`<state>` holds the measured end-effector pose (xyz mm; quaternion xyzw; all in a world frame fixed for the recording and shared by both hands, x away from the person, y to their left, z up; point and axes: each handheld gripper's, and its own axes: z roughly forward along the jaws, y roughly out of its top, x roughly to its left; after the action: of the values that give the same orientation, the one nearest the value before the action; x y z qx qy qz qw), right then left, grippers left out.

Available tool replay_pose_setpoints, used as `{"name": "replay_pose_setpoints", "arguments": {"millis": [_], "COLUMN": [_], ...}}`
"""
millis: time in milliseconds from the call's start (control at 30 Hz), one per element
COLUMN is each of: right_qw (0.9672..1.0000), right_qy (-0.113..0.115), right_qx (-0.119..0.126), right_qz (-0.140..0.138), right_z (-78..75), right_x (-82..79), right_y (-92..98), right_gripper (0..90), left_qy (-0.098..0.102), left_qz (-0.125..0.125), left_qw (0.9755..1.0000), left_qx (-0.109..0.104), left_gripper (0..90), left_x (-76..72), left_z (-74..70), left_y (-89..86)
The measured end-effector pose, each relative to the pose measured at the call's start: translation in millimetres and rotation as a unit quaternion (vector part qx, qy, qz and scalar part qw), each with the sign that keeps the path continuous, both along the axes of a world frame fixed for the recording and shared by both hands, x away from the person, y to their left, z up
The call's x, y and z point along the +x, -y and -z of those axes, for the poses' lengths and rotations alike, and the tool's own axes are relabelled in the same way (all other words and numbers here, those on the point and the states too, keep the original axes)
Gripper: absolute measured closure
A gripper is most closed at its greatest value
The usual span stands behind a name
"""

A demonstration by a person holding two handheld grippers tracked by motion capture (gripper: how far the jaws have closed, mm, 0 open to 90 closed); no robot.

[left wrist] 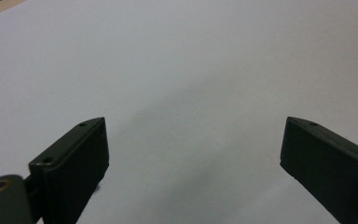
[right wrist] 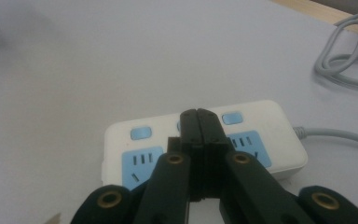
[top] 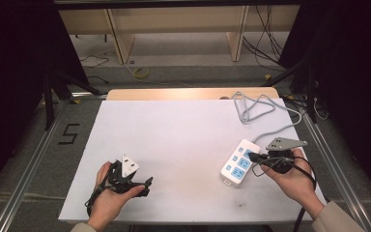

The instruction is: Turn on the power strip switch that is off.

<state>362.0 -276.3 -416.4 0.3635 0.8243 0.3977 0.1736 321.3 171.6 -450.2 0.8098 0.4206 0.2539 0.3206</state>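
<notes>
From above, I see my left gripper (top: 142,186) low on the white sheet (top: 174,130), my right gripper (top: 255,157) over the power strip (top: 239,164). Left gripper view: jaws wide apart over bare sheet. Right gripper view: jaws pressed together above the strip's middle.

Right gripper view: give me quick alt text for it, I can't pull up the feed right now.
The right gripper points with its black jaws pressed shut over the middle of a white power strip with blue sockets and blue buttons. The strip lies on a white table cover, its grey cable looping at upper right.
</notes>
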Motion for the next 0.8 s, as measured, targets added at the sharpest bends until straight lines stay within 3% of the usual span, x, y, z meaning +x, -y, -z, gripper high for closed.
{"name": "replay_pose_setpoints", "arguments": {"millis": [800], "right_qw": [0.9996], "right_qy": [-0.023], "right_qx": [-0.015], "right_qz": [-0.008], "right_z": [2.2], "right_x": [13.9], "right_y": [-12.1], "right_gripper": [90.0], "left_qy": [0.000], "left_qz": [0.001], "left_qw": [1.0000], "left_qx": [0.001], "left_gripper": [7.4], "left_x": [0.1], "left_z": [0.2], "left_y": [1.1]}}
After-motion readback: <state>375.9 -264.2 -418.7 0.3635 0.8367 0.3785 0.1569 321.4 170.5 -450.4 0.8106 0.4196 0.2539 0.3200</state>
